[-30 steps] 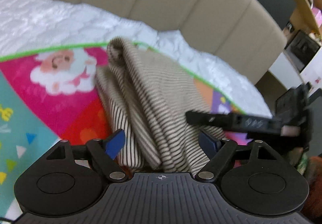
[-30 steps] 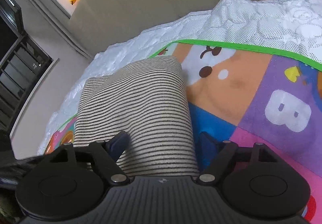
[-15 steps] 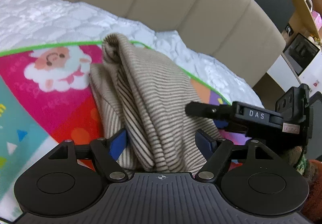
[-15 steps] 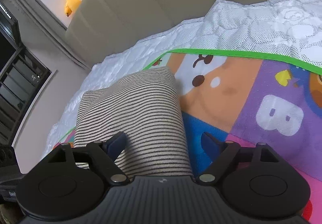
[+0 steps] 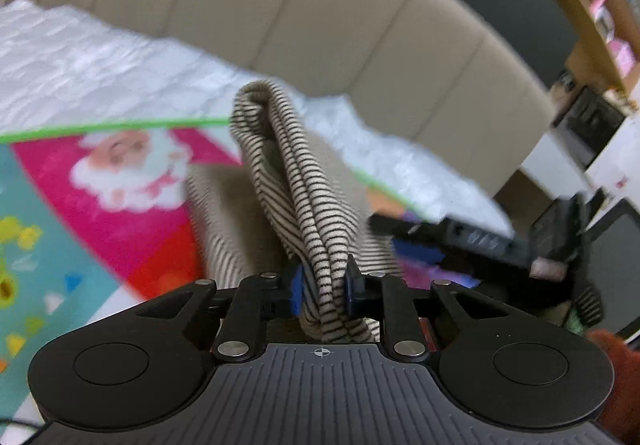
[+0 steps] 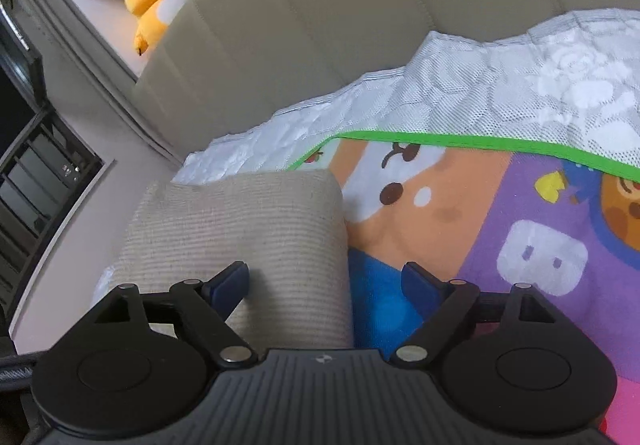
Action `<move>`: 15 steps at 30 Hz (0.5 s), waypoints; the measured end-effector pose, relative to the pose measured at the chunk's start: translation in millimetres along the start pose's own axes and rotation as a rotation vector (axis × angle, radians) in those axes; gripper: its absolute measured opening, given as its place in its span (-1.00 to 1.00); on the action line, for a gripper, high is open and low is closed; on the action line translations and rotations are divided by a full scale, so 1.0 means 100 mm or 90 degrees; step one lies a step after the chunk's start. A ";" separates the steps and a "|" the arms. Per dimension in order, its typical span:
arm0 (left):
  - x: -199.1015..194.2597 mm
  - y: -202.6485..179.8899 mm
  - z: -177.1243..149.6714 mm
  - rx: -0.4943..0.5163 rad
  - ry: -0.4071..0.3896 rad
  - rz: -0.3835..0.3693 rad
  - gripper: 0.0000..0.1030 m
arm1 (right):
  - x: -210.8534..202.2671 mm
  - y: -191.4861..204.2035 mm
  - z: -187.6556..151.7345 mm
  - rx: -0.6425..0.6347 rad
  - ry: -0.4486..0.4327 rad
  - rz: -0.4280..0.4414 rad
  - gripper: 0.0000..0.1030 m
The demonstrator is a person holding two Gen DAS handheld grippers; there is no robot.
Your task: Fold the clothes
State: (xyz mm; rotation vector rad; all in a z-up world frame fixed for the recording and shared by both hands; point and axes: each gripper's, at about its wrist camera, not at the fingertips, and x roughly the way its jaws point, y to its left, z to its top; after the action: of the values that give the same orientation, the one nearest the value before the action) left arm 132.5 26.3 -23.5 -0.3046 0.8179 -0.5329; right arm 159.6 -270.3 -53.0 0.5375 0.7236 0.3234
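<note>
A beige garment with thin dark stripes [image 5: 296, 181] lies folded on a colourful play mat [image 5: 120, 213]. My left gripper [image 5: 323, 283] is closing on a bunched fold of it, the blue pads pressing the cloth from both sides and the fold standing up ahead. In the right wrist view the same striped garment [image 6: 240, 237] lies flat, and my right gripper [image 6: 326, 279] stands open over its near right edge, the cloth between the fingers but not pinched. The right gripper also shows as a black tool [image 5: 472, 241] at the right of the left wrist view.
The mat has a green border [image 6: 440, 139] and lies on a white quilted bed cover [image 6: 520, 85]. A beige padded headboard [image 5: 320, 25] rises behind. A yellow plush toy [image 6: 154, 1] sits on a shelf at the upper left, dark shelving [image 6: 32, 181] below it.
My left gripper has shut on the striped cloth and lifted a fold of it upward. The right gripper stayed open over the garment's edge and hardly moved.
</note>
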 end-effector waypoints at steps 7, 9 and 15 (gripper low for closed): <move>0.18 0.17 -0.09 -0.008 0.063 0.041 -0.53 | 0.09 0.18 -0.10 -0.068 0.070 0.045 0.67; 0.17 0.18 -0.09 -0.007 0.061 0.038 -0.43 | 0.14 0.23 -0.15 -0.096 0.088 0.024 0.67; 0.13 0.28 0.00 -0.074 0.034 -0.009 0.48 | 0.20 0.28 -0.21 -0.131 0.115 -0.005 0.67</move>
State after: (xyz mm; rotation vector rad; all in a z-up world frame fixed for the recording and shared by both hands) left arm 149.1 42.3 -43.7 -0.4054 0.9010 -0.5096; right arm 156.1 -231.1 -60.8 0.3129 0.8555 0.4376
